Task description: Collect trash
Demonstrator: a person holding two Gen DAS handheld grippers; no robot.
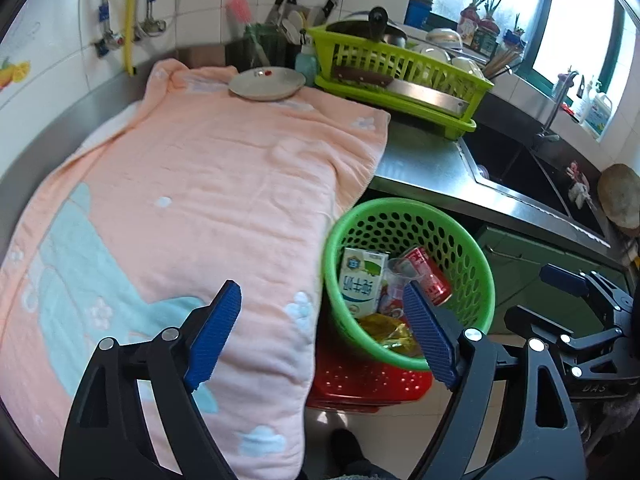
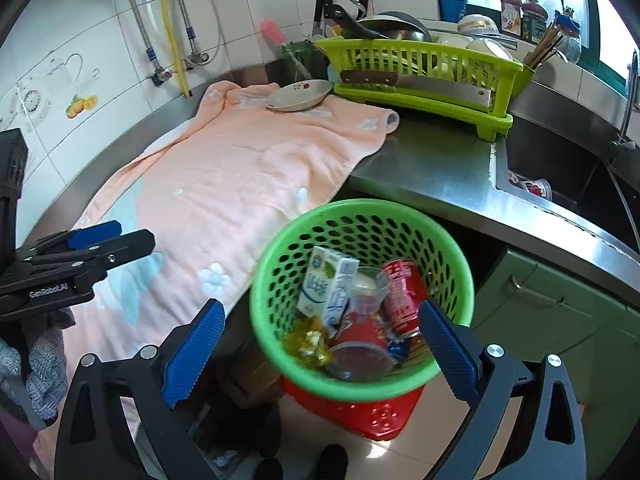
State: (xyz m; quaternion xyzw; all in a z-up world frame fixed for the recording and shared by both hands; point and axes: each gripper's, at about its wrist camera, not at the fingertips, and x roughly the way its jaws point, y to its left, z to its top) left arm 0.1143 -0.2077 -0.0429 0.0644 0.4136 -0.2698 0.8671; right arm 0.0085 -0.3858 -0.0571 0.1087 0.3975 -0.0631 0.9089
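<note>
Left gripper [image 1: 322,330]: jaws wide apart, nothing between them, above the towel's near right edge.
Right gripper [image 2: 322,350]: jaws wide apart, empty, above the basket.
Basket [image 2: 280,256]: green, on a red stool [image 2: 372,412], right of the towel [image 1: 200,184].
Trash: milk carton [image 2: 326,290], red can [image 2: 402,296], clear cup [image 2: 366,290] and yellow wrapper [image 2: 306,342] lie inside the basket.

Both tools share one build: the left gripper [image 1: 322,304] and right gripper [image 2: 322,322] have black triangular arms with cut-out windows, round silver pivot screws, and ribbed blue pads [image 1: 214,334] on each finger. Seen side-on, the left one carries white "GenRobot.AI" lettering, the right one faint "DAS" letters. A grey knitted sleeve [image 2: 48,364] shows behind
</note>
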